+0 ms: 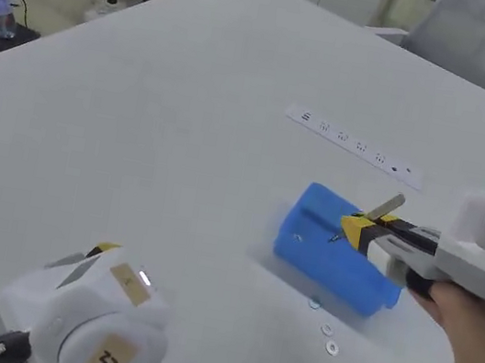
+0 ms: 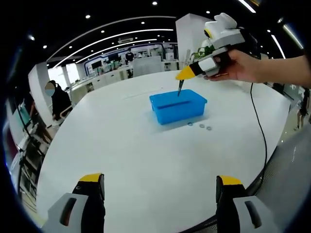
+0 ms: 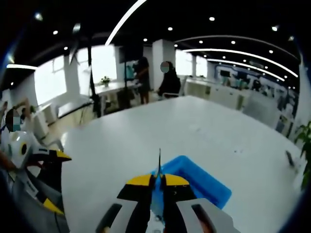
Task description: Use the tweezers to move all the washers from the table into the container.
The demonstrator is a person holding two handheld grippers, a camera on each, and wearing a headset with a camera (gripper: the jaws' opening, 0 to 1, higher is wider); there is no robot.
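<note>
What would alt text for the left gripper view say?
The right tongs, gripping tweezers, point them down over a blue container on a white table. Three washers lie beside it; the left tongs are open.

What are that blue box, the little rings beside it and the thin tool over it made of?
The blue box looks like moulded plastic: even colour, dull sheen, rounded corners. The rings look like metal washers, pale and shiny, though too small to be sure. The tweezers, held in the right hand-held gripper, seem metal: a thin grey strip with a fine dark point.
</note>
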